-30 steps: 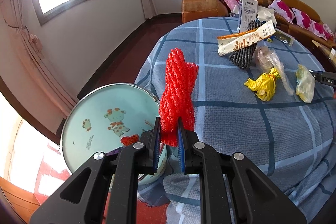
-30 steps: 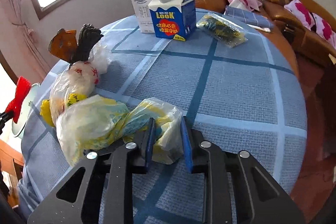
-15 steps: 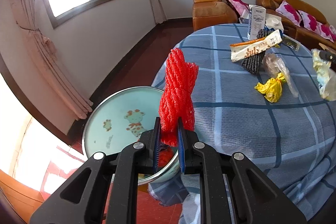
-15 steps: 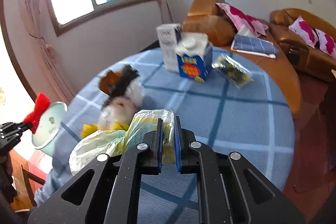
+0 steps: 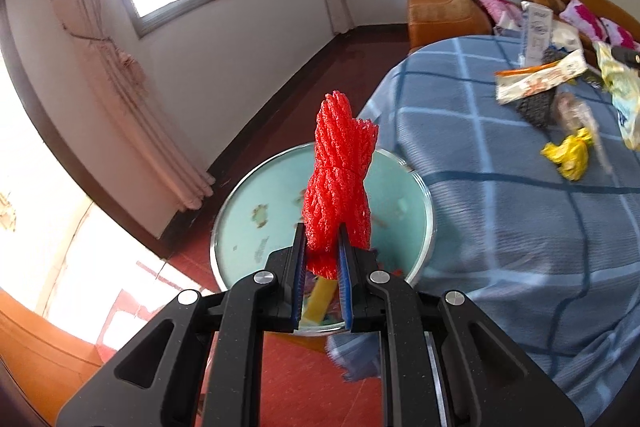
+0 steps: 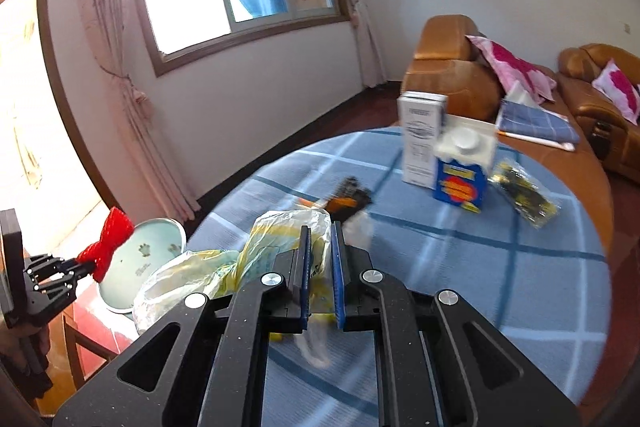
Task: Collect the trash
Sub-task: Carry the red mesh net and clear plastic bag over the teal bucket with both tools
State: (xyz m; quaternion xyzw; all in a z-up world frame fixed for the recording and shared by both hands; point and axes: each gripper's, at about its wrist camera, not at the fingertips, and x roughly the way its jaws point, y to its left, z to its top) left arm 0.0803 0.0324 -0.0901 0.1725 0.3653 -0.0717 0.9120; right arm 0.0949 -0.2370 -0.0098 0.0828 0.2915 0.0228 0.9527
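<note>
The left gripper (image 5: 322,255) has its jaws clamped on a red foam fruit net (image 5: 338,179), a soft ribbed mesh sleeve whose long axis runs straight out along the fingers. It hangs directly above the round pale-green enamel basin (image 5: 256,227) beside the counter (image 5: 500,227), so a drop looks close. The right gripper (image 6: 320,259) pinches a crinkly yellow-and-clear plastic bag (image 6: 200,275) over the blue checked cloth, farther from that basin. Beyond lie a crumpled yellow wrapper (image 5: 570,157) and a blue milk carton (image 6: 460,179).
</note>
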